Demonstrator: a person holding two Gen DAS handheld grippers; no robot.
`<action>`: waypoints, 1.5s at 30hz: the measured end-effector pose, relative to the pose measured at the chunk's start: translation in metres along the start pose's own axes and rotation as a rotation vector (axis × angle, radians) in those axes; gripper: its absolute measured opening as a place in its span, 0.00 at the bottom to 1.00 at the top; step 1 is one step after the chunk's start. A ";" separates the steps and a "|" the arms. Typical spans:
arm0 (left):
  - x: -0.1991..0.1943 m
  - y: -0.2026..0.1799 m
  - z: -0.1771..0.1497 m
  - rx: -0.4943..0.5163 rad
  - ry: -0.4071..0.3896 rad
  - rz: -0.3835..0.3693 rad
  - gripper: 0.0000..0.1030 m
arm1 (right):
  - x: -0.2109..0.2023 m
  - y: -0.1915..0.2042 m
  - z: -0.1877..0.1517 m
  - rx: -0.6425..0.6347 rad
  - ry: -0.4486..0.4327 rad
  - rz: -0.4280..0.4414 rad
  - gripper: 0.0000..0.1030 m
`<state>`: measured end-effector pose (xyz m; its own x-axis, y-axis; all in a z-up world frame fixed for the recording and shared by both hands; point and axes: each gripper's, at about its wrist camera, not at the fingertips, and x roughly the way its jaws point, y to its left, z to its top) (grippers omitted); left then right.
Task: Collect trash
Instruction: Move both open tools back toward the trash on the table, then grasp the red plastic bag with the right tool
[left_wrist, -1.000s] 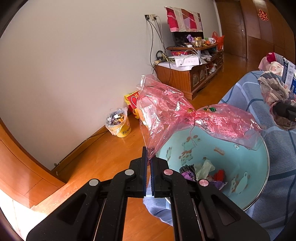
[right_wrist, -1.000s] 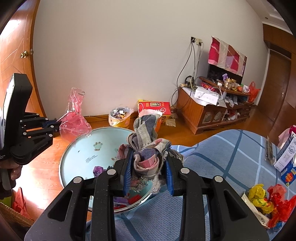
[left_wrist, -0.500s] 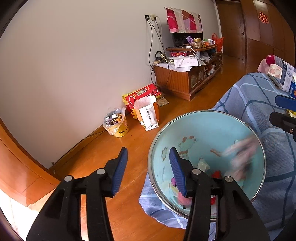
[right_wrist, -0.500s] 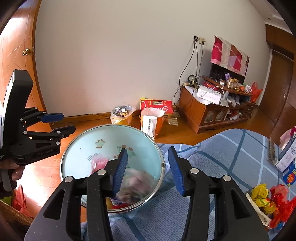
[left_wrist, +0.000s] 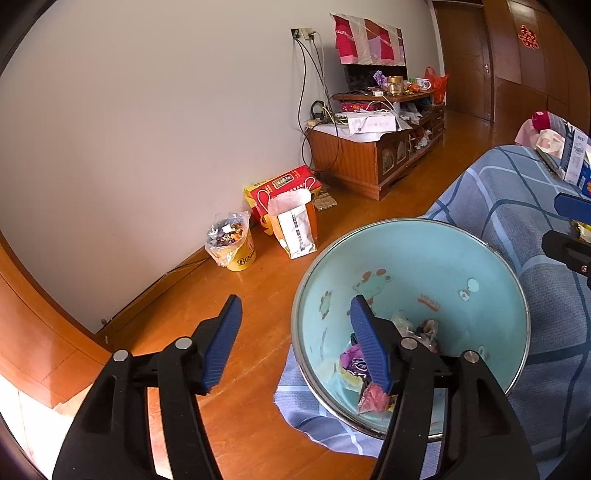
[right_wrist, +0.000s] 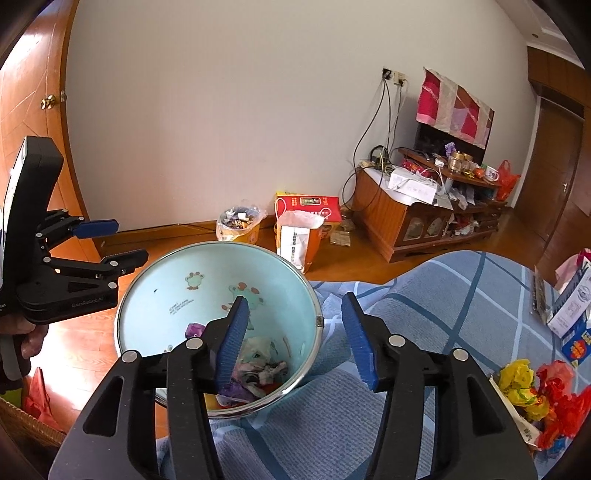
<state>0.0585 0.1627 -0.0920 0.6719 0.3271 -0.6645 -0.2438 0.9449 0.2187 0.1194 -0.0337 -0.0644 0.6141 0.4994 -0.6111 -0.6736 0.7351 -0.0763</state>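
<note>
A light-blue basin (left_wrist: 424, 266) with cartoon prints and a metal rim stands on a blue checked cloth (right_wrist: 424, 295). In its bottom lie a crumpled pink bag (left_wrist: 373, 397), a checked rag (right_wrist: 258, 365) and purple wrappers (right_wrist: 195, 328). My left gripper (left_wrist: 295, 306) hangs over the basin's near left rim, its jaws opening with nothing between them; the right wrist view shows the left gripper (right_wrist: 127, 240) beside the basin. My right gripper (right_wrist: 295, 301) is above the basin's right rim, jaws opening and empty. Yellow and red wrappers (right_wrist: 535, 387) lie on the cloth at the right.
On the wooden floor by the wall stand a yellow bucket (left_wrist: 231, 243) lined with a full bag, a paper bag (left_wrist: 295, 229) and a red box (left_wrist: 284, 184). A cluttered wooden cabinet (left_wrist: 369, 155) is further right. Cartons (right_wrist: 572, 314) sit on the cloth's right edge. A wicker basket (right_wrist: 22, 417) is at the lower left.
Both grippers went from shut to open. The pink bag fell from the left one and the checked rag from the right one, both into the basin.
</note>
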 end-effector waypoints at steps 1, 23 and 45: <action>0.000 -0.001 0.000 -0.001 0.001 -0.001 0.63 | 0.000 -0.001 0.000 0.000 0.000 -0.003 0.53; 0.000 -0.144 0.022 0.213 -0.050 -0.189 0.68 | -0.100 -0.165 -0.089 0.251 0.024 -0.428 0.58; -0.002 -0.236 0.063 0.278 -0.081 -0.283 0.69 | -0.136 -0.250 -0.125 0.451 0.053 -0.463 0.09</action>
<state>0.1590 -0.0603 -0.0972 0.7410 0.0426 -0.6701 0.1501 0.9622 0.2272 0.1526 -0.3431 -0.0608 0.7707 0.0700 -0.6333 -0.0985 0.9951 -0.0099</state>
